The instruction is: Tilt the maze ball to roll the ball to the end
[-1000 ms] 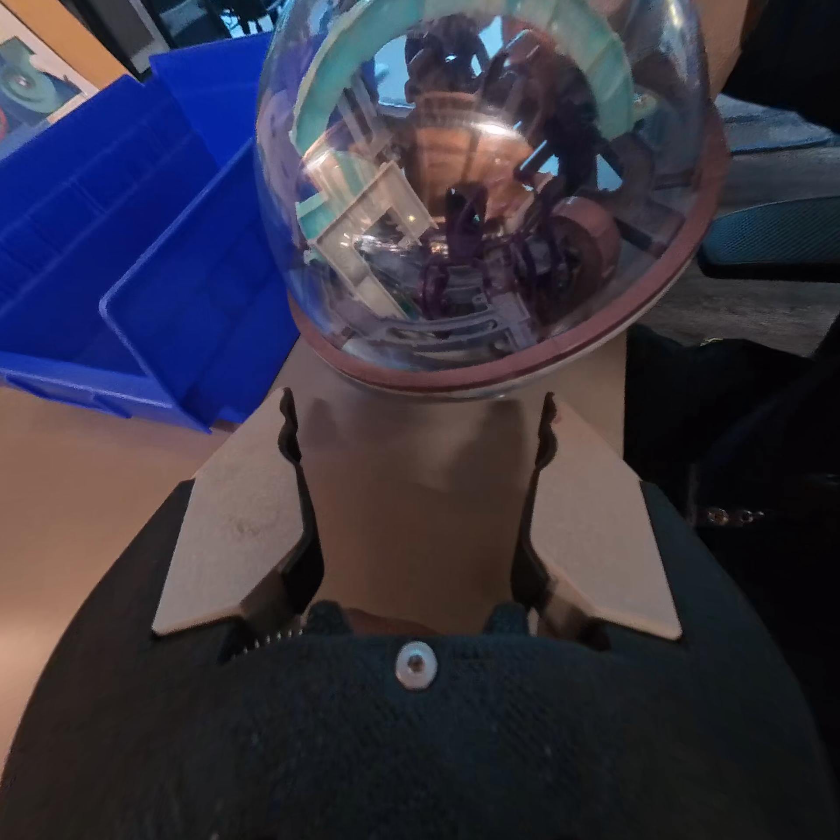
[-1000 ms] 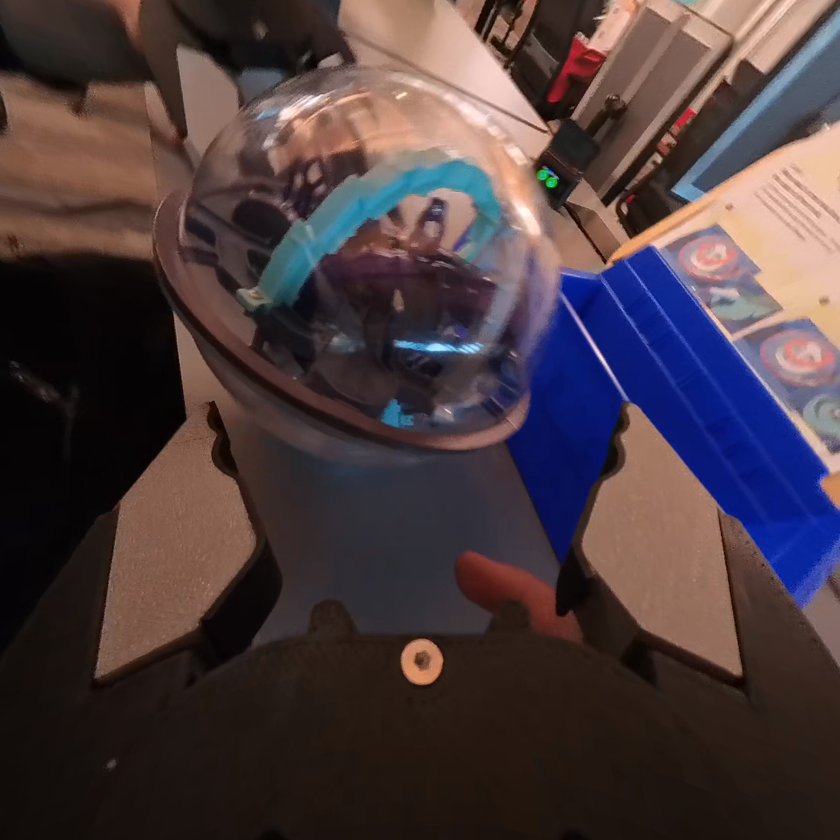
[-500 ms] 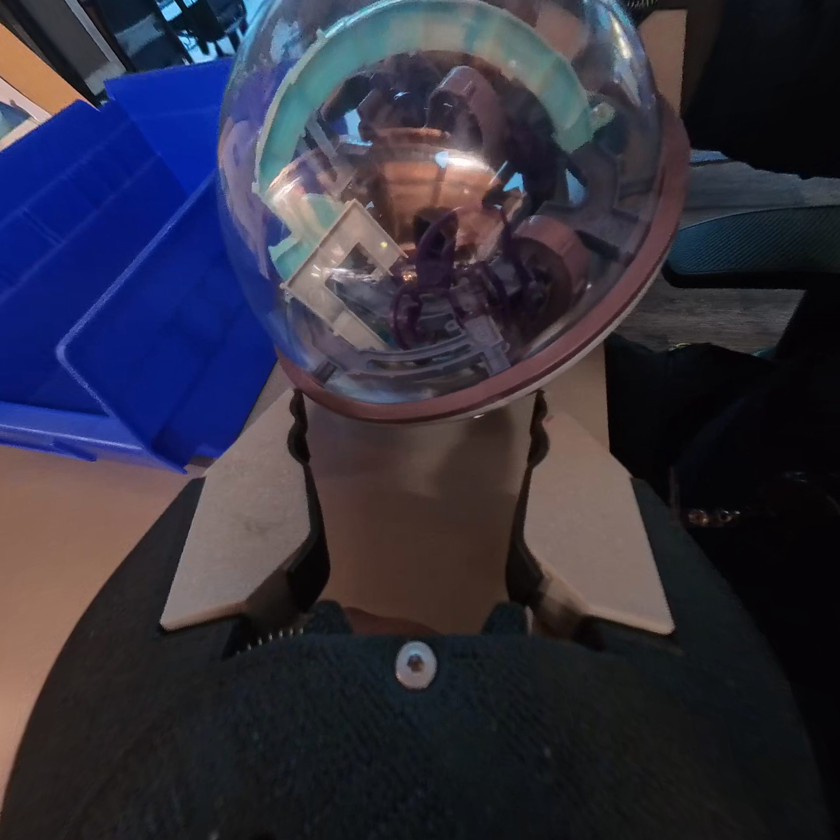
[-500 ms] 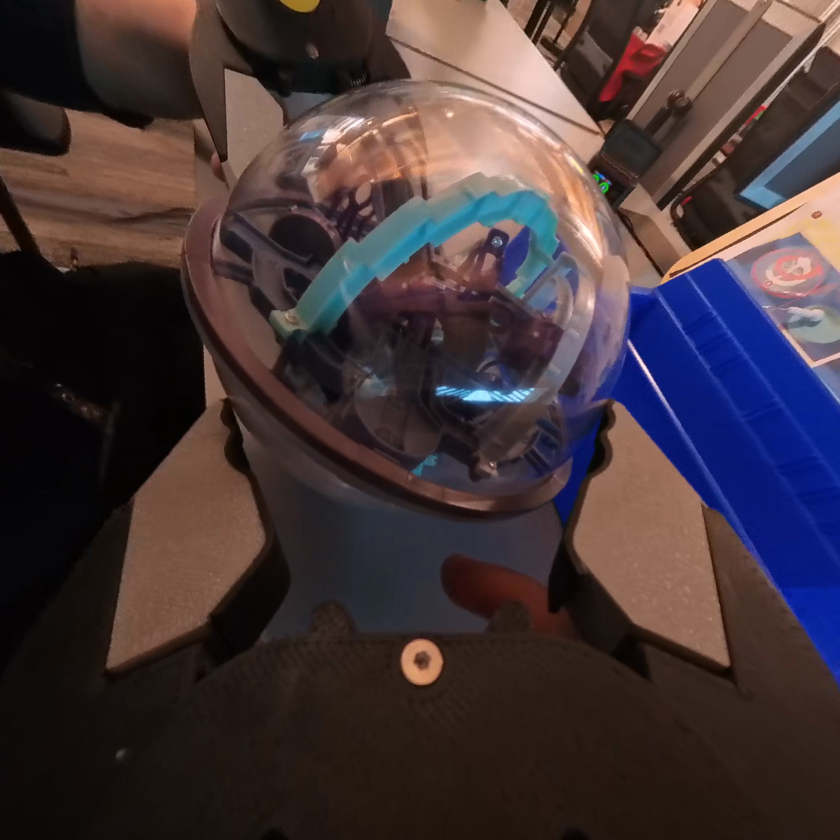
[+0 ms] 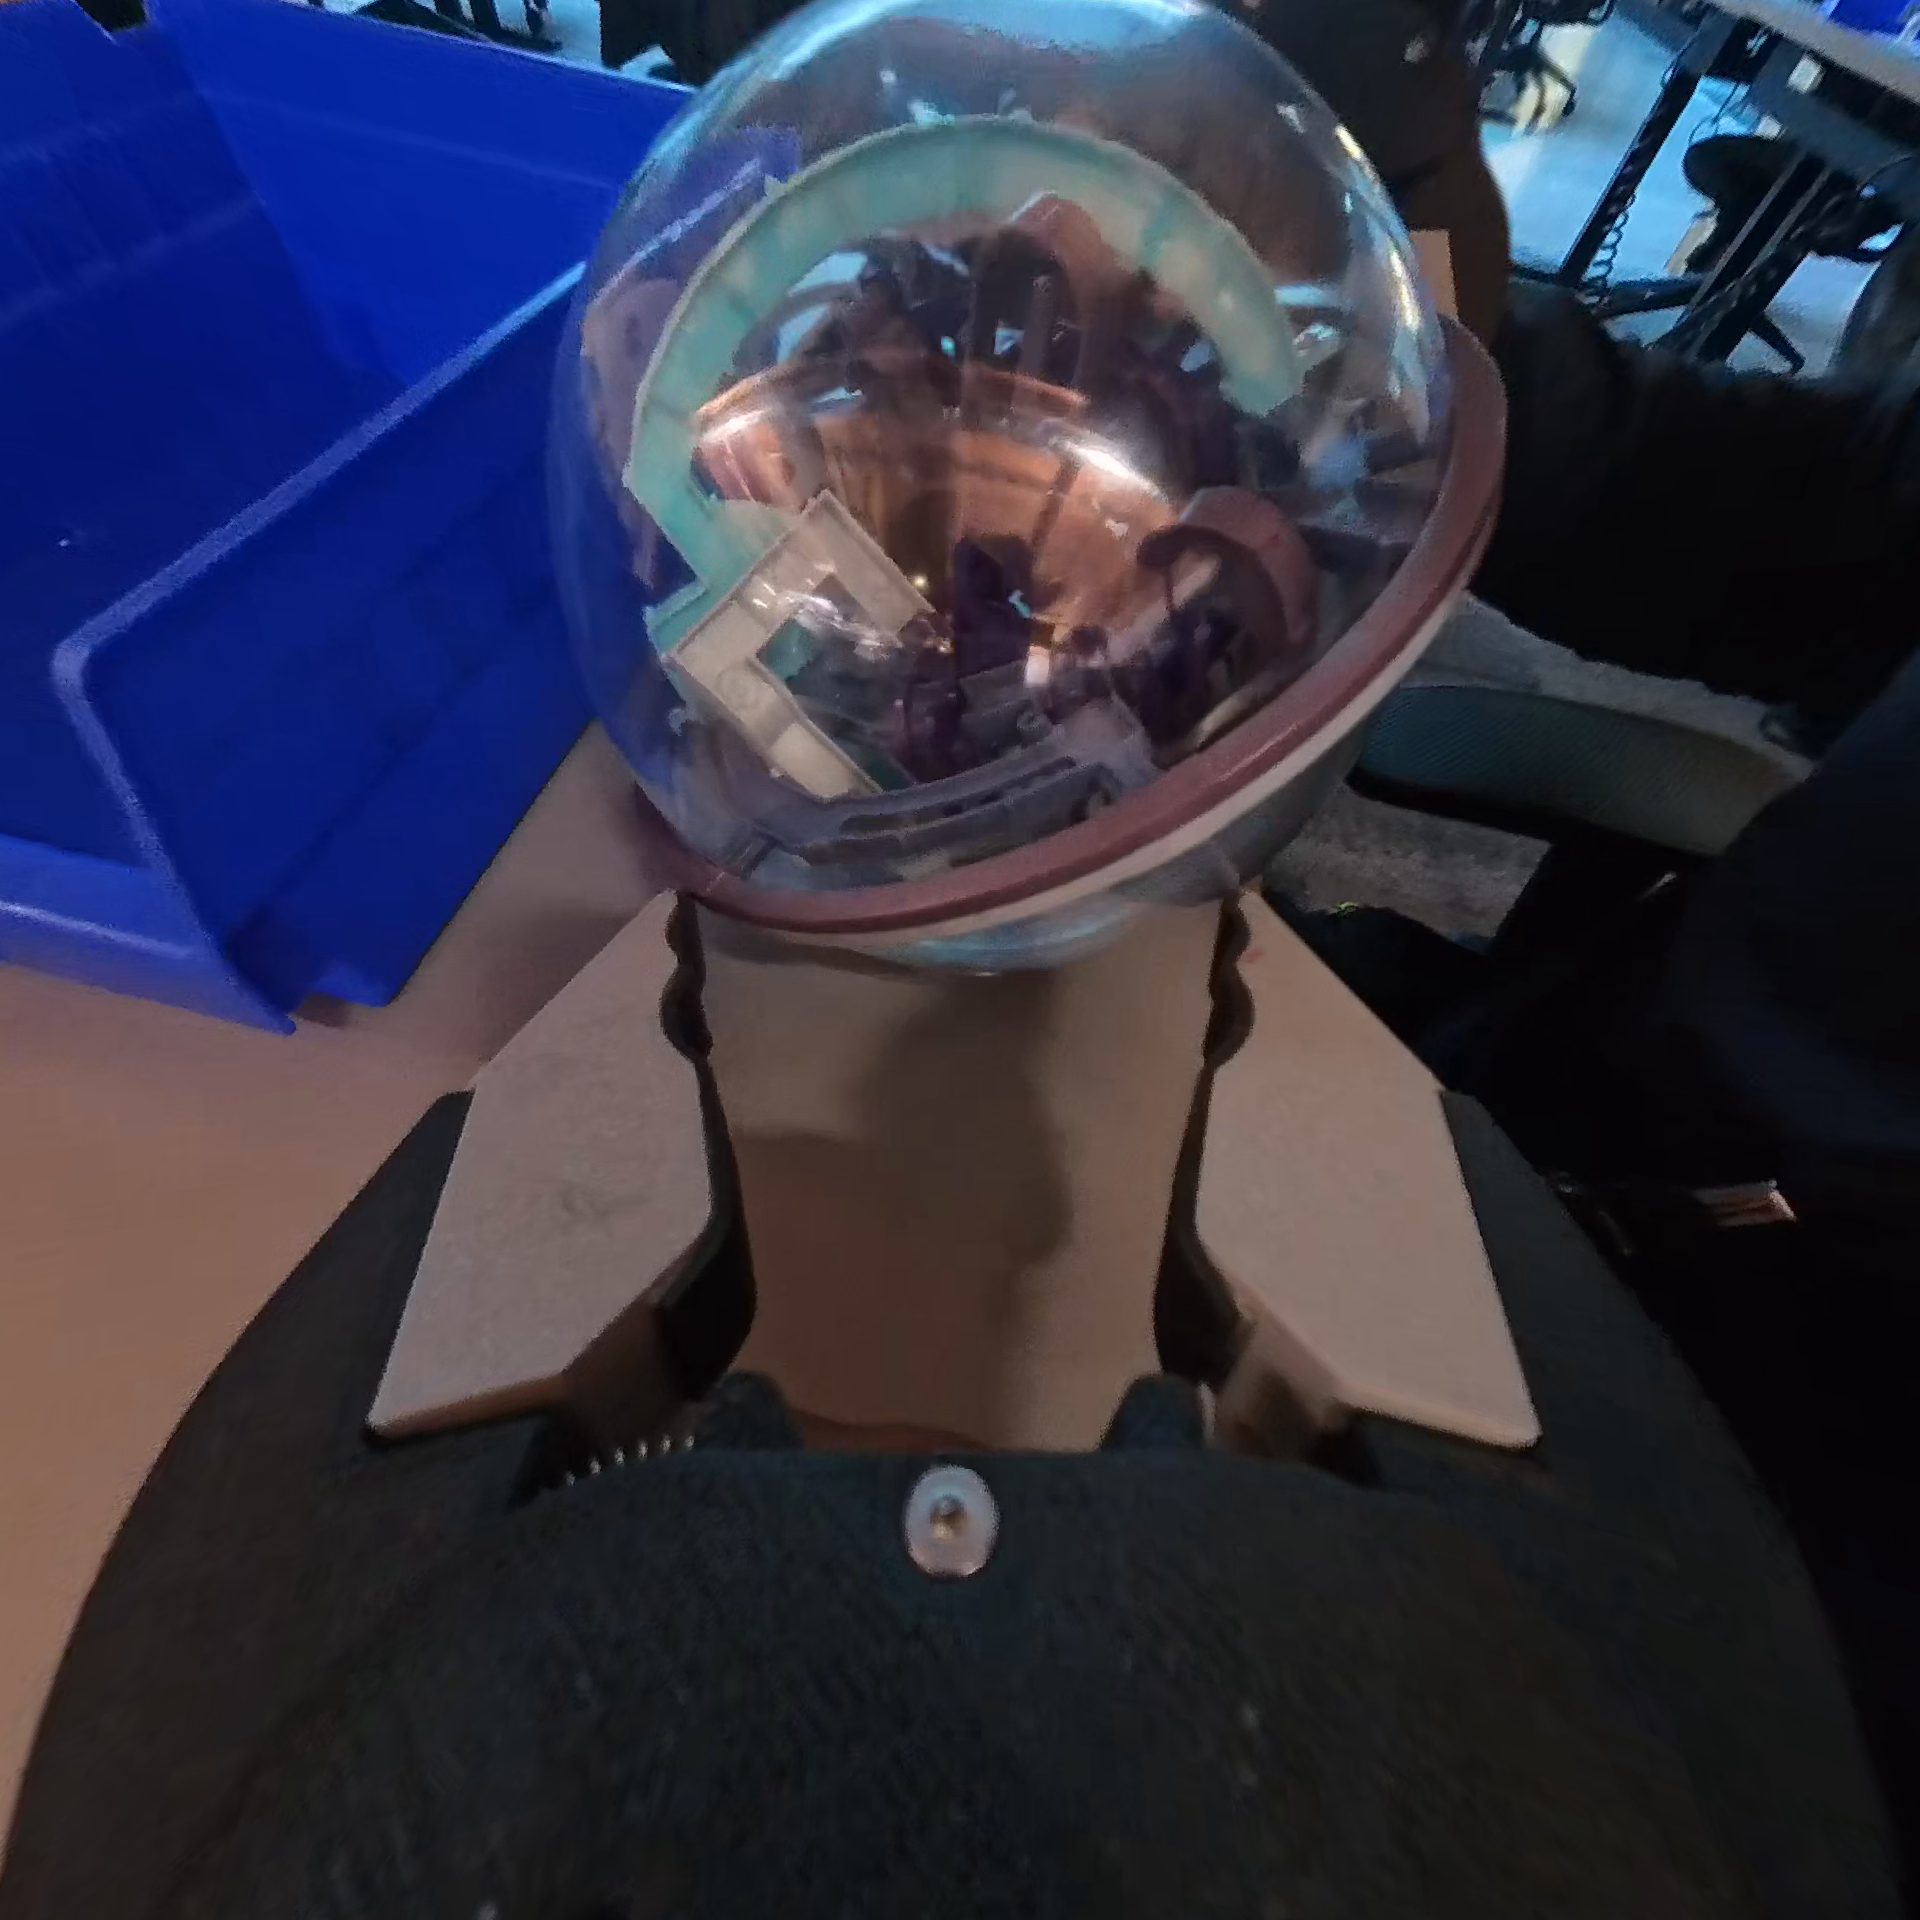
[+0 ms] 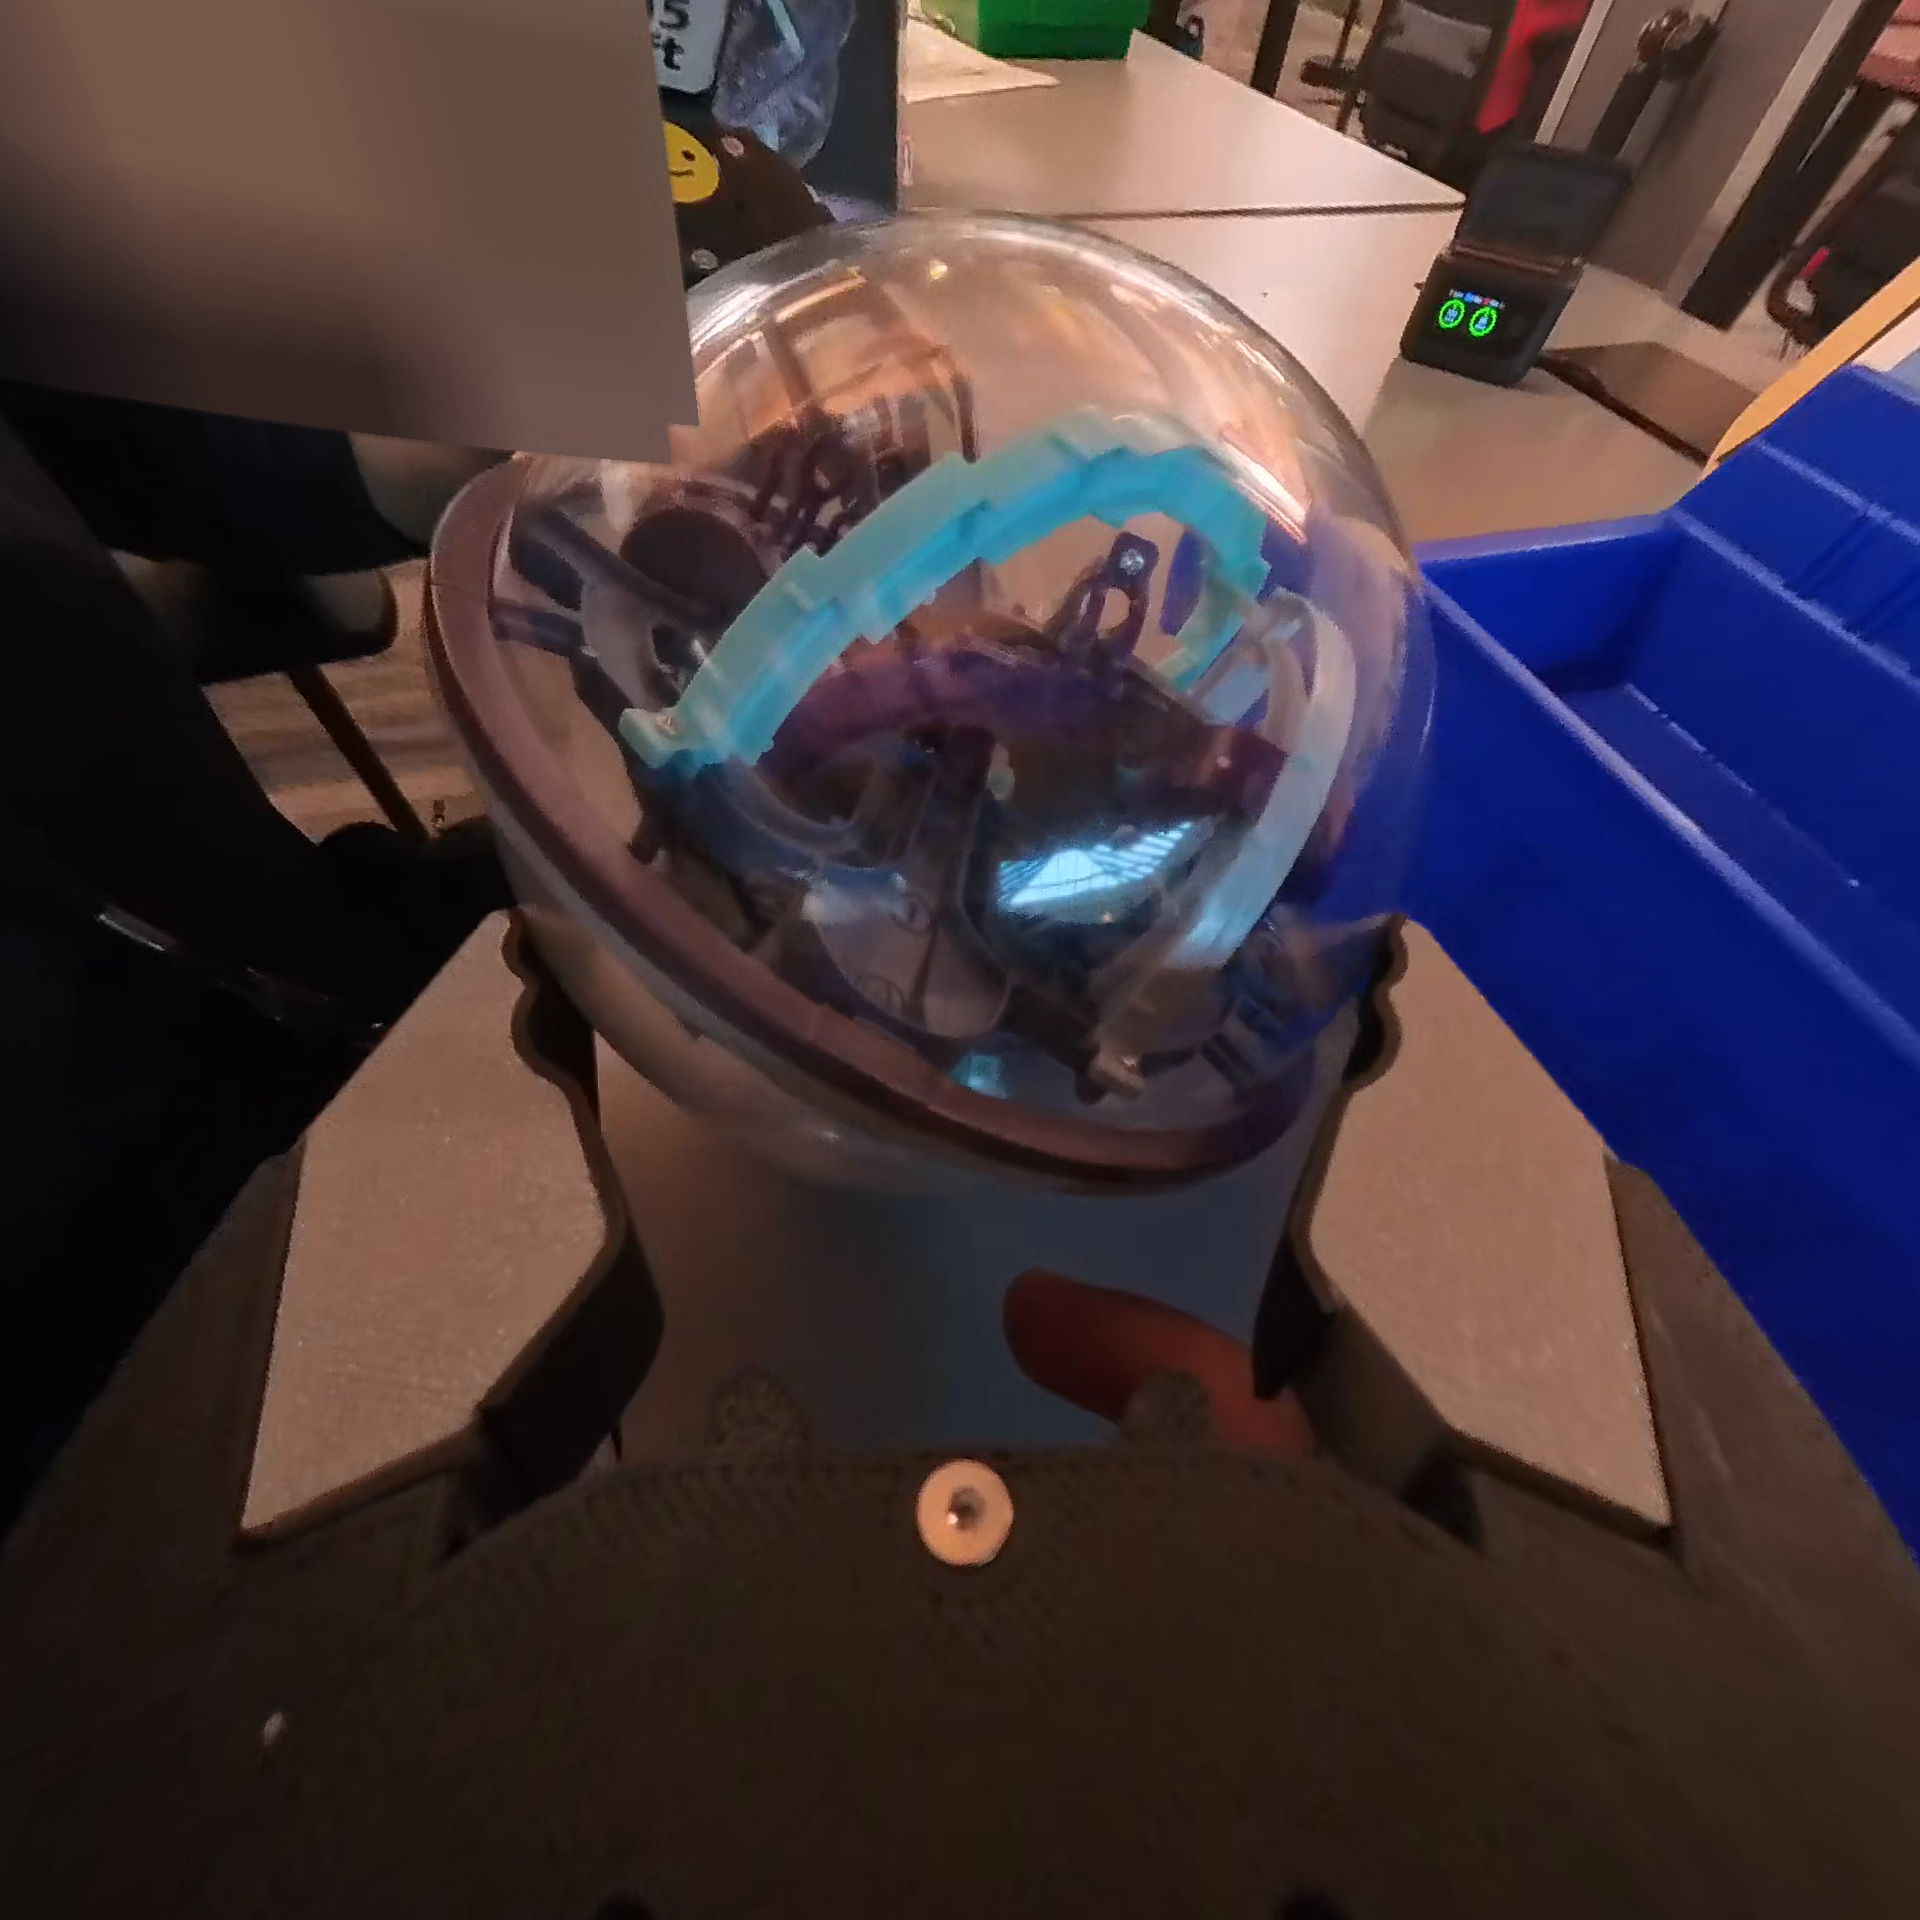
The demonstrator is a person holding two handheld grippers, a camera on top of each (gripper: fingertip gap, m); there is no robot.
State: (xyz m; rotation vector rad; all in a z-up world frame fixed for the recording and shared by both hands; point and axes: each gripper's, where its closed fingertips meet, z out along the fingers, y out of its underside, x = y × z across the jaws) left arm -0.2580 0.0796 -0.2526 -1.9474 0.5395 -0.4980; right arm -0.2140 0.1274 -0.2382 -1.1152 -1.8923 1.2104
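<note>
We are gripping the clear maze ball (image 6: 935, 675) at mid-frame with our right claw (image 6: 951, 997), blue bin (image 6: 1714, 779) lying at right.

- The maze ball (image 5: 997, 499) is a clear plastic sphere that fills the upper middle of both wrist views.
- A dark maroon band (image 5: 1382, 665) rings it, tilted: high at the right and low at the left in the left wrist view.
- Inside, a pale turquoise stepped track (image 6: 935, 592) arches over purple and grey tracks.
- No small ball can be made out inside it.
</note>
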